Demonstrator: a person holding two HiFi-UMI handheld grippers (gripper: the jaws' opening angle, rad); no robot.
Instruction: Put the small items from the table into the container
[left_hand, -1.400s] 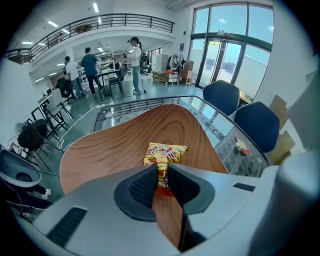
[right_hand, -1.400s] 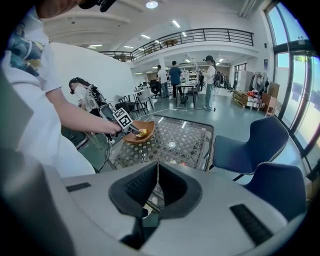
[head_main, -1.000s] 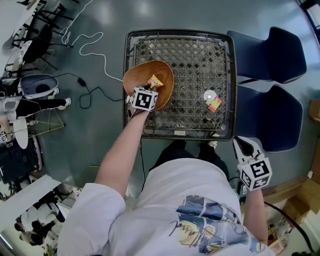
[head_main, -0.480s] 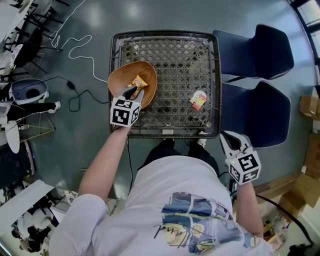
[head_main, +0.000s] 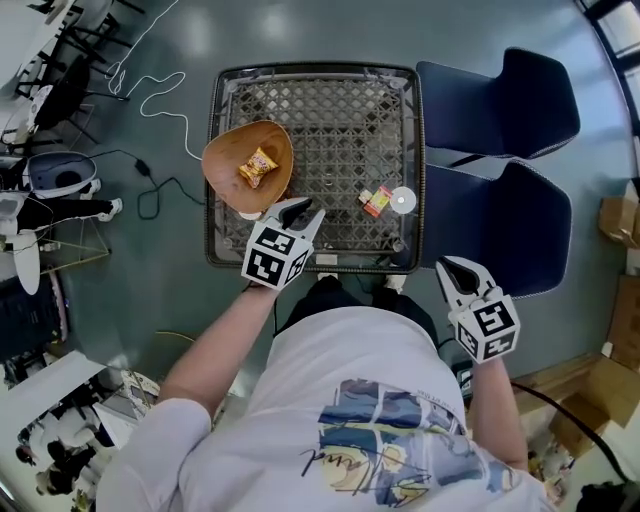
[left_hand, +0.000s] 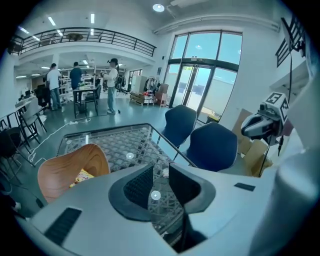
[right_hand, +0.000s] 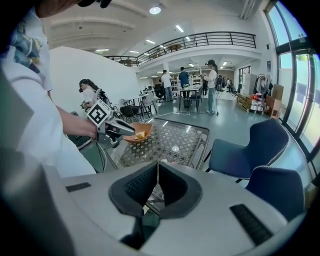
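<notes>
A wooden bowl (head_main: 225, 160) sits on the left side of the mesh-topped table (head_main: 330, 110), with a yellow snack packet (head_main: 258, 167) inside it. My left gripper (head_main: 300, 212) hovers over the table's near edge, just right of the bowl. Its jaws are open and hold nothing; its own view shows the bowl (left_hand: 67, 167) to the left of them. A small red and yellow packet (head_main: 376, 201) lies on the table's near right. My right gripper (head_main: 455, 270) hangs off the table's near right corner, shut and empty.
Two dark blue chairs (head_main: 500, 95) (head_main: 505, 225) stand against the table's right side. Cables (head_main: 165, 110) trail over the floor on the left. A small white thing (head_main: 247, 213) lies by the bowl's near rim. People stand far off in the hall (right_hand: 185, 80).
My left gripper has lifted out of the bowl and drawn back to the table's near edge. The yellow packet stays in the bowl. My right gripper has barely shifted.
</notes>
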